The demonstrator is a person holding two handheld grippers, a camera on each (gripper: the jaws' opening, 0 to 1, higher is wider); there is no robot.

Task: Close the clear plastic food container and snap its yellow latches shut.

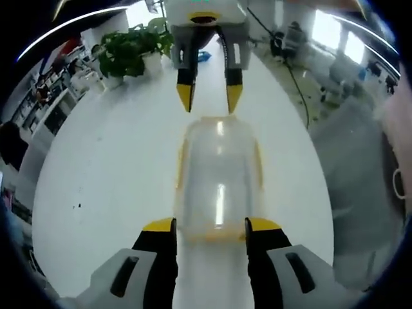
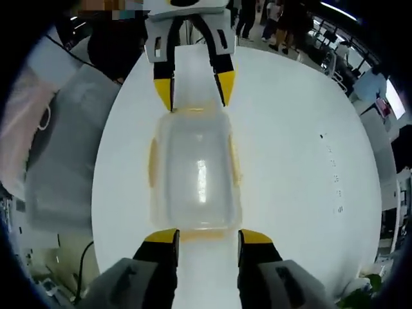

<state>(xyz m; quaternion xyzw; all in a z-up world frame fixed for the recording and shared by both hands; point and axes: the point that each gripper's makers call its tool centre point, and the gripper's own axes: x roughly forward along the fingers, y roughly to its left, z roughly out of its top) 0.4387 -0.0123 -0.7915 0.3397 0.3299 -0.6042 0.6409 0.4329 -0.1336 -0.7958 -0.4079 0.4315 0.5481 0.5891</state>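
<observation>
While both grippers face each other across it, the white table (image 1: 96, 193) is seen as the biggest thing, round-looking through the lens, with the container (image 1: 219, 180) lying near its middle. A person's pale sleeve (image 2: 26, 122) is seen at the left of the right gripper view, beside the table edge. Potted plants (image 1: 129, 51) are seen at the far table edge in the left gripper view, well apart from the container.

The container, clear plastic with its lid on, is placed lengthwise between the two grippers. Yellow latches (image 1: 183, 161) are seen along its long sides and at its ends; whether they are snapped down cannot be told.

The left gripper (image 1: 209, 226) is spread, its yellow-tipped jaws set at either side of the near end of the container, just beside or touching it; contact cannot be told. The right gripper (image 2: 207, 237) is likewise spread at the opposite end, jaws flanking the end latch (image 2: 207, 234). Each gripper is also seen at the top of the other's view, jaws apart at the far end of the container.
</observation>
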